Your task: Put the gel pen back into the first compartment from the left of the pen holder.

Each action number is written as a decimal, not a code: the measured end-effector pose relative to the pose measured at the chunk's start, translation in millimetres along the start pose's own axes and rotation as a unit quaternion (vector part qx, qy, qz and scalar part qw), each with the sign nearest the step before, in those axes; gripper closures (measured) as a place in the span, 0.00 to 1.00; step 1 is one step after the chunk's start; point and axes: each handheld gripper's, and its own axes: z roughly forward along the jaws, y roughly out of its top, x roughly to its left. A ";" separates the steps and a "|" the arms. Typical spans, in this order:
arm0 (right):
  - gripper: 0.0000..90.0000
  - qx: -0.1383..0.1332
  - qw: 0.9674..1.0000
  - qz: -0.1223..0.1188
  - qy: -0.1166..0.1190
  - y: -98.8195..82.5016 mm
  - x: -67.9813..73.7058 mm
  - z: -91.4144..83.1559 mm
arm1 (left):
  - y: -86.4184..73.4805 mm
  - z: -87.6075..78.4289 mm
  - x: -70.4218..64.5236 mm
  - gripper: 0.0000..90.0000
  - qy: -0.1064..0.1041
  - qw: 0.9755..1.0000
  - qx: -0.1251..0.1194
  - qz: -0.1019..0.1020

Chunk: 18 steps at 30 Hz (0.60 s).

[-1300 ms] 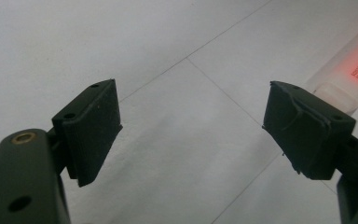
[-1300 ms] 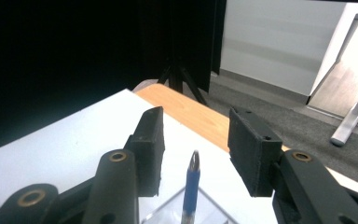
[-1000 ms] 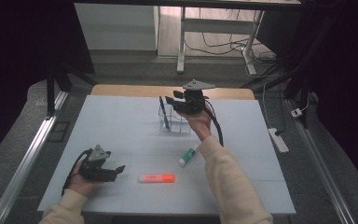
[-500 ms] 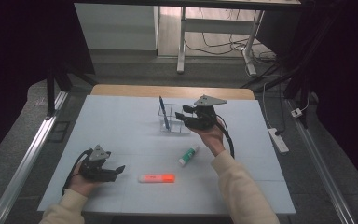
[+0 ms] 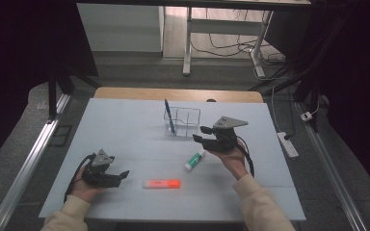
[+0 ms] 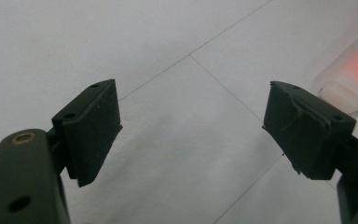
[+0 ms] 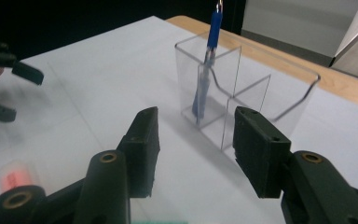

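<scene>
High view is showing the right hand-held gripper (image 5: 206, 134) hovering with jaws apart beside the clear holder (image 5: 183, 121) near the tabletop's far edge, blue pen (image 5: 169, 117) standing inside. Left hand-held gripper (image 5: 118, 177), also apart, is resting near the front-left corner. Swinging carelessly risks toppling the light holder.

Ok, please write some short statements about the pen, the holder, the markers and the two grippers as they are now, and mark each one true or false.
1. The blue pen stands in the clear divided holder. True.
2. The right gripper is shut on the green-capped white marker. False: its jaws are open and empty, and that marker lies on the table.
3. The orange highlighter lies on the white table between the two hands. True.
4. The left gripper grips the highlighter. False: its jaws are open with nothing between them.
5. The holder has several pens in it. False: just one shows.
</scene>
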 end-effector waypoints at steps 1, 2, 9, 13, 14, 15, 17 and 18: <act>0.55 0.002 1.000 -0.002 -0.002 -2.2 0.7 -2.9 | 0.0 -0.1 0.0 0.21 0.000 1.000 0.000 0.000; 0.55 0.004 1.000 -0.004 -0.003 -4.3 1.3 -5.4 | 0.1 -0.1 -0.2 0.21 0.000 1.000 0.000 0.000; 0.55 0.015 1.000 -0.007 -0.011 -19.0 4.3 -19.6 | 0.2 -0.9 -0.4 0.21 0.001 1.000 -0.002 -0.001; 0.54 0.026 1.000 -0.010 -0.012 -26.6 4.6 -24.6 | 0.0 -1.1 -0.4 0.21 0.001 1.000 -0.003 -0.002; 0.54 0.027 1.000 -0.009 -0.012 -28.4 5.0 -25.5 | 0.0 -1.2 -0.3 0.21 0.001 1.000 -0.003 -0.002; 0.54 0.028 0.999 -0.009 -0.012 -30.3 5.4 -26.4 | -0.1 -1.3 -0.3 0.21 0.001 1.000 -0.003 -0.002; 0.54 0.034 0.999 -0.011 -0.013 -34.2 6.1 -28.5 | -0.1 -1.4 -0.2 0.21 0.001 1.000 -0.004 -0.002; 0.54 0.036 0.999 -0.012 -0.013 -36.4 6.4 -29.6 | -0.1 -1.5 -0.1 0.21 0.001 1.000 -0.004 -0.001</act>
